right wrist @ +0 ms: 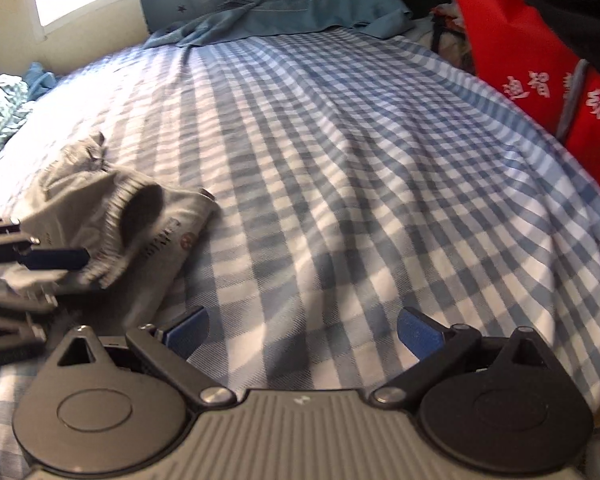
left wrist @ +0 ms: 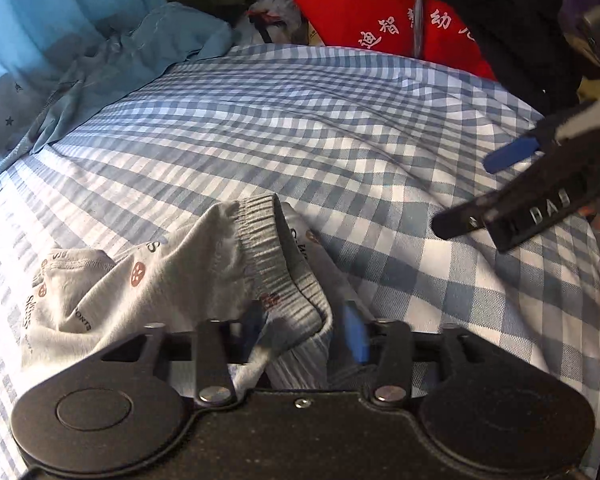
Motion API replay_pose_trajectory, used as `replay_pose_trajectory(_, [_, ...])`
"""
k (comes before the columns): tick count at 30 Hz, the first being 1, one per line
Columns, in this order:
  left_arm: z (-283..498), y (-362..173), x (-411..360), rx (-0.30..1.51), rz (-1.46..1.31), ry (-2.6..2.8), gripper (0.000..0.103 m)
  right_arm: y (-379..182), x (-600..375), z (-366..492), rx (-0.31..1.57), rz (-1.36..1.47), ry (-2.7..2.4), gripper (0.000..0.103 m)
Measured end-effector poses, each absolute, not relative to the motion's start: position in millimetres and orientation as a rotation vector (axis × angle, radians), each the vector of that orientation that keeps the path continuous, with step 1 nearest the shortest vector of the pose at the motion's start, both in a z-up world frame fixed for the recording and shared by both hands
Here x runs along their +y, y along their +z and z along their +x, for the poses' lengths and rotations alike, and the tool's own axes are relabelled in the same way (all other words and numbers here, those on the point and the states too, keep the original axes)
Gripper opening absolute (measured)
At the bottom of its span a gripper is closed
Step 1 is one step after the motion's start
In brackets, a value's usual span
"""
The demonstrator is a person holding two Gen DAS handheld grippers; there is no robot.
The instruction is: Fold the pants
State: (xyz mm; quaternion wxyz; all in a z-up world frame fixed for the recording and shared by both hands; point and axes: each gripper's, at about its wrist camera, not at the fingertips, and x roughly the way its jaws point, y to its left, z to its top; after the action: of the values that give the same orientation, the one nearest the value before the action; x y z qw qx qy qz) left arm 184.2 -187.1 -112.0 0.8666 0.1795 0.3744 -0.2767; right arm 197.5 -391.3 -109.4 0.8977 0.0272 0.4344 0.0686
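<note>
Small light grey pants [left wrist: 160,280] with printed letters and red-brown round marks lie bunched on the blue-and-white checked bed sheet [left wrist: 300,120]. My left gripper [left wrist: 306,332] stands open right over them. The ribbed waistband [left wrist: 268,256] lies loosely between its blue pads [left wrist: 356,336]. In the right wrist view the pants [right wrist: 100,208] lie at the left, with the left gripper's blue pad [right wrist: 56,260] over them. My right gripper [right wrist: 304,332] is wide open above bare sheet [right wrist: 340,160], to the right of the pants, with nothing between its fingers. The left wrist view shows the right gripper [left wrist: 484,192] at the right edge.
A red cloth [left wrist: 380,12] with white characters and a black jacket [left wrist: 500,0] lie at the far right of the bed. A blue garment [left wrist: 140,52] is heaped at the far left by a light blue curtain [left wrist: 40,20]. A green-white patterned cloth [right wrist: 0,108] lies at the left edge.
</note>
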Motion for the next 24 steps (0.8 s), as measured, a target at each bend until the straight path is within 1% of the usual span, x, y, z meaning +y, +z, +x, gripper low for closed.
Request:
replay_pose_trajectory(1, [182,-112,-187,0.783,0.377,-0.565,0.071,-108,-391,201,0.902,0.065,0.166,0.103])
replay_pose_trajectory(2, [180,-112,-186,0.784,0.379,-0.551,0.074,-108,-389,205,0.906,0.080,0.196,0.103])
replay_pose_trajectory(3, [178,-113,-185,0.789,0.381,-0.541,0.075,-107,-388,210,0.911,0.094,0.225,0.103])
replay_pose_trajectory(5, [176,-115,-183,0.801,0.392,-0.503,0.083,-105,-385,219,0.920,0.123,0.287,0.103])
replay_pose_trajectory(7, [174,-116,-180,0.802,0.397,-0.471,0.083,-104,-380,230,0.930,0.161,0.359,0.103])
replay_pose_trajectory(9, [174,-115,-176,0.798,0.385,-0.460,0.078,-102,-375,245,0.939,0.209,0.432,0.103])
replay_pose_trajectory(10, [175,-114,-174,0.800,0.373,-0.461,0.070,-100,-371,251,0.942,0.232,0.462,0.103])
replay_pose_trajectory(11, [176,-114,-172,0.806,0.362,-0.463,0.059,-100,-368,259,0.944,0.247,0.489,0.102])
replay_pose_trajectory(12, [177,-114,-172,0.813,0.354,-0.464,0.054,-100,-365,266,0.945,0.255,0.512,0.099])
replay_pose_trajectory(13, [177,-114,-171,0.819,0.345,-0.470,0.045,-100,-361,272,0.946,0.256,0.529,0.097])
replay_pose_trajectory(14, [178,-115,-171,0.825,0.341,-0.471,0.038,-101,-357,278,0.951,0.253,0.539,0.091])
replay_pose_trajectory(15, [178,-115,-172,0.828,0.341,-0.472,0.033,-103,-354,285,0.960,0.252,0.548,0.087])
replay_pose_trajectory(16, [177,-116,-173,0.830,0.347,-0.470,0.025,-105,-351,290,0.972,0.252,0.551,0.084])
replay_pose_trajectory(17, [176,-117,-174,0.828,0.355,-0.463,0.019,-108,-348,297,0.988,0.258,0.553,0.077])
replay_pose_trajectory(18, [175,-117,-174,0.823,0.353,-0.456,0.017,-111,-347,303,1.003,0.273,0.559,0.068])
replay_pose_trajectory(19, [174,-115,-173,0.819,0.339,-0.450,0.015,-114,-346,306,1.015,0.288,0.563,0.062])
replay_pose_trajectory(20, [173,-113,-171,0.815,0.317,-0.444,0.013,-115,-345,309,1.026,0.301,0.563,0.050])
replay_pose_trajectory(21, [172,-109,-170,0.804,0.296,-0.439,0.013,-117,-345,311,1.033,0.315,0.566,0.040])
replay_pose_trajectory(24, [167,-99,-169,0.768,0.286,-0.433,0.012,-113,-348,311,1.012,0.345,0.574,0.019])
